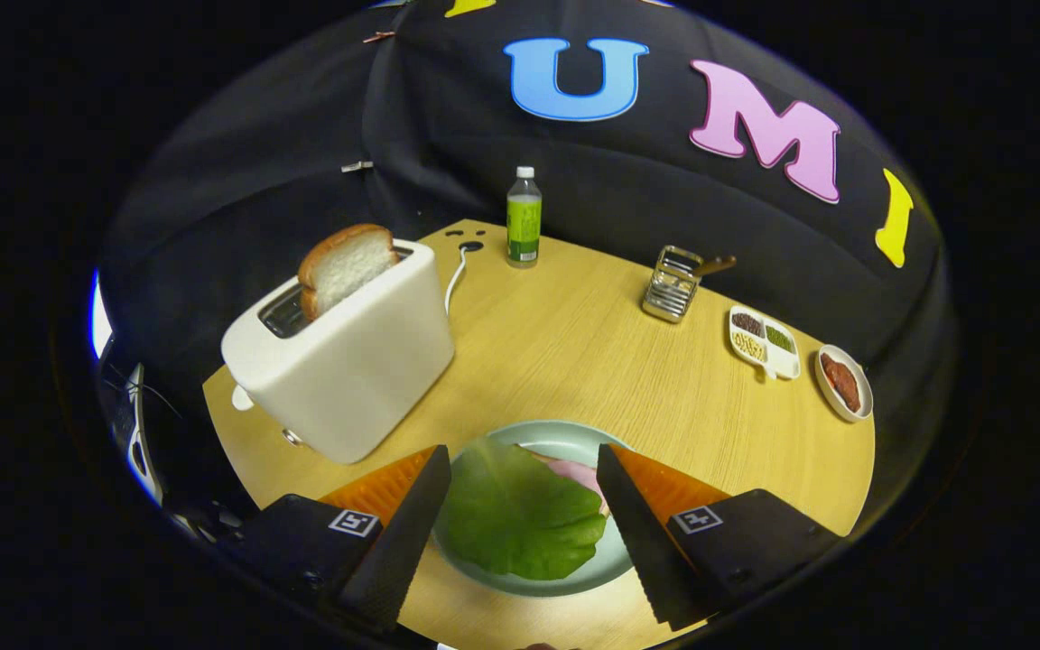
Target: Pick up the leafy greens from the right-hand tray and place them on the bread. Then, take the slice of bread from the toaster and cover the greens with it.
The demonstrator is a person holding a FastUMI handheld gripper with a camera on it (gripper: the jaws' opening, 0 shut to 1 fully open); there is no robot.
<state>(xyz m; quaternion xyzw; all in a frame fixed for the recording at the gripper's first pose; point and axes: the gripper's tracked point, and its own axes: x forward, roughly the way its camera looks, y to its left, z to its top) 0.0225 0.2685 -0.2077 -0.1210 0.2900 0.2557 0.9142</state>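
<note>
while the gripper [520, 478] hangs over the near edge of the wooden counter [574, 352], its jaws stand wide apart and hold nothing, one finger on each side of a pale green plate [565, 437]. on that plate lies a broad leaf of greens [515, 515], flat and spread out between the fingers, with a bit of pink ham [579, 472] peeking out from under its far edge. off to the left and beyond the fingers stands a cream toaster [348, 361], and a slice of bread [346, 264] sticks up out of its slot, tilted a little. a white cord [455, 278] runs from behind the toaster toward the back of the counter. further back stands a green-labelled bottle [524, 218] with a white cap. over on the right there is a small metal rack [672, 284], then a white divided dish [762, 341] with small heaps in its compartments, and just beside it a little white dish [843, 383] holding something reddish brown.
</note>
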